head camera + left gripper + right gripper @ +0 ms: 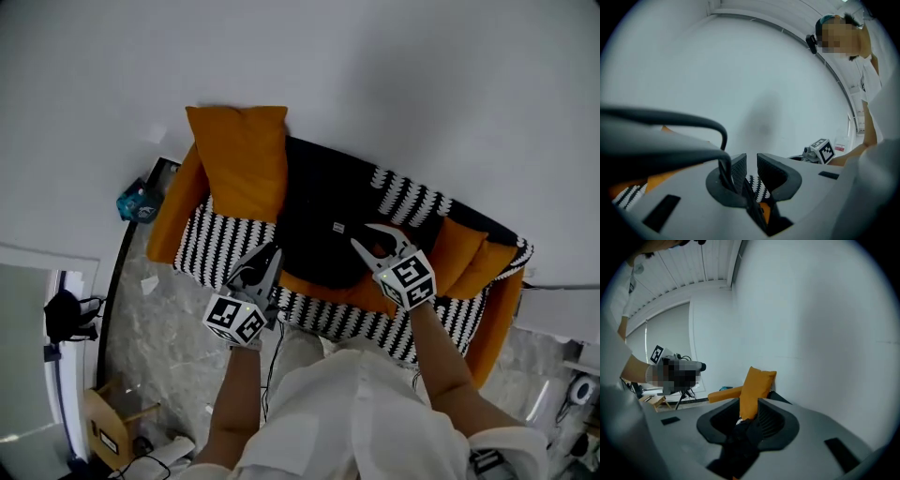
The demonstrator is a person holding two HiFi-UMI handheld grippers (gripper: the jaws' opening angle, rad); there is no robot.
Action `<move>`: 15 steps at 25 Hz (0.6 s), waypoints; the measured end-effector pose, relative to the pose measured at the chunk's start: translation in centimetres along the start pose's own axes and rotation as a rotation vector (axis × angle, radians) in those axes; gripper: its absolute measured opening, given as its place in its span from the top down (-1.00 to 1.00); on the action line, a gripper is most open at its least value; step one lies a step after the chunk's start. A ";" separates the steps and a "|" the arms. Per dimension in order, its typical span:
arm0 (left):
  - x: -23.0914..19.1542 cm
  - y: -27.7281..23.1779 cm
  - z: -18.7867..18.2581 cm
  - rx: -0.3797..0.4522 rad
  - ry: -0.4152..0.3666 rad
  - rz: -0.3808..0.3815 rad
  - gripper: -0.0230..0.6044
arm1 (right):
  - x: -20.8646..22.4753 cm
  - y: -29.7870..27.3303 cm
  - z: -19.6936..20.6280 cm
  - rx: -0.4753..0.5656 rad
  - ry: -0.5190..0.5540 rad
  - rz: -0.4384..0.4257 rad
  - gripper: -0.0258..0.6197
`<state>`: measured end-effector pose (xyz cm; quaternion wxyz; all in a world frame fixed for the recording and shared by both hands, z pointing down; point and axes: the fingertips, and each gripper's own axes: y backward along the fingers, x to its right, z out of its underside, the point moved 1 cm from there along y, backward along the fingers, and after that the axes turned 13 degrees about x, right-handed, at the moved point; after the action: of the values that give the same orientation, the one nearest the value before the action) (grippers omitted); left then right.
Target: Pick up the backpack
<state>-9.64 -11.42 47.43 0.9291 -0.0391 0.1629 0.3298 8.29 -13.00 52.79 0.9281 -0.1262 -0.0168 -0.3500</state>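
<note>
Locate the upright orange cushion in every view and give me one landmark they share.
Head view: orange cushion at upper left, beside the white wall.
Left gripper view: not identifiable; only orange slivers at the left.
Right gripper view: just below centre.
Shared landmark: the white wall, seen in all three.

The left hand-held gripper faces a bare white wall, its jaws a little apart. A black cord loops in from the left and drops along the left jaw's inner face. Black-and-white fabric shows through the gap, with orange below it. At right are a marker cube and a person's white sleeve.
</note>
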 end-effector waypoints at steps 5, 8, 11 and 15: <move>-1.5 -3.7 1.5 -0.062 0.010 0.099 0.65 | 2.9 -1.5 1.2 -0.023 -0.054 0.107 0.50; -2.9 -5.4 2.3 -0.088 0.013 0.123 0.65 | 4.4 -2.4 2.3 -0.038 -0.082 0.166 0.47; -4.5 -6.8 2.9 -0.096 0.021 0.116 0.65 | 5.7 -3.5 3.6 -0.067 -0.095 0.199 0.41; -6.0 -8.2 3.7 -0.103 0.042 0.093 0.65 | 8.1 -5.1 5.8 -0.110 -0.133 0.237 0.35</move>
<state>-7.83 -20.76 52.64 0.9059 -0.0862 0.1670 0.3794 11.37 -20.46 60.54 0.9515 -0.2007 -0.0439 -0.2292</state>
